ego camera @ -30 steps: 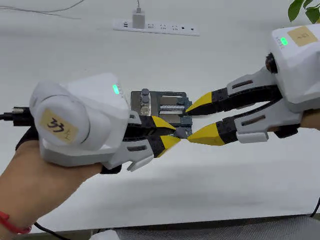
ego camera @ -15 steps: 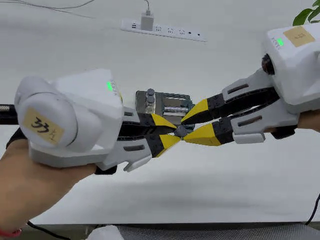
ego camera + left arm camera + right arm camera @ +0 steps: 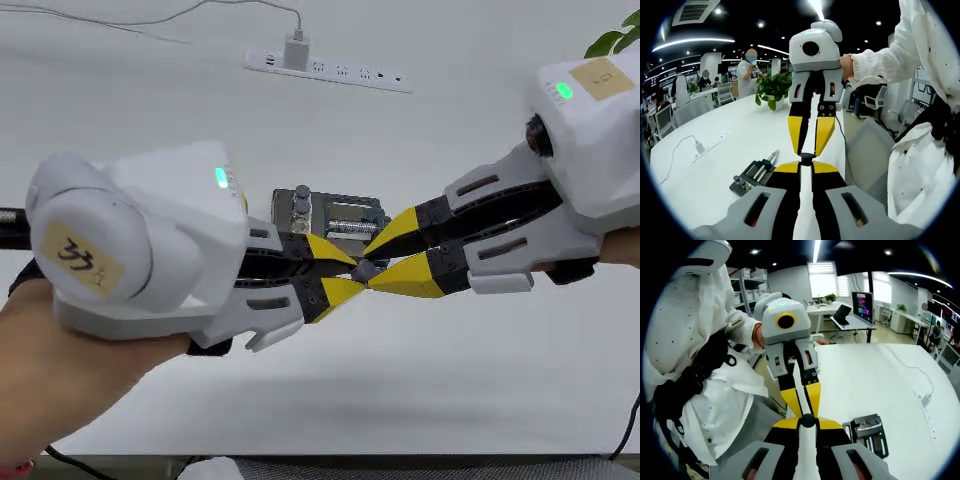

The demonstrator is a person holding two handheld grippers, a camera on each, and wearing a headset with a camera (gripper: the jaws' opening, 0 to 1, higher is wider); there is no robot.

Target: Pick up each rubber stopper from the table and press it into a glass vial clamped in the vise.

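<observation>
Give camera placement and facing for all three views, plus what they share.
Head view: on the headset, looking forward-down at the bench; shows left tool, right tool, left hand.
Left gripper view: on the left tool, facing along its jaws at the right tool; shows a white sleeve.
Right gripper view: on the right tool, facing the left tool; shows the person's white garment.
Shared: both gripper views see the rubber stopper between the tools, plus the vise.
</observation>
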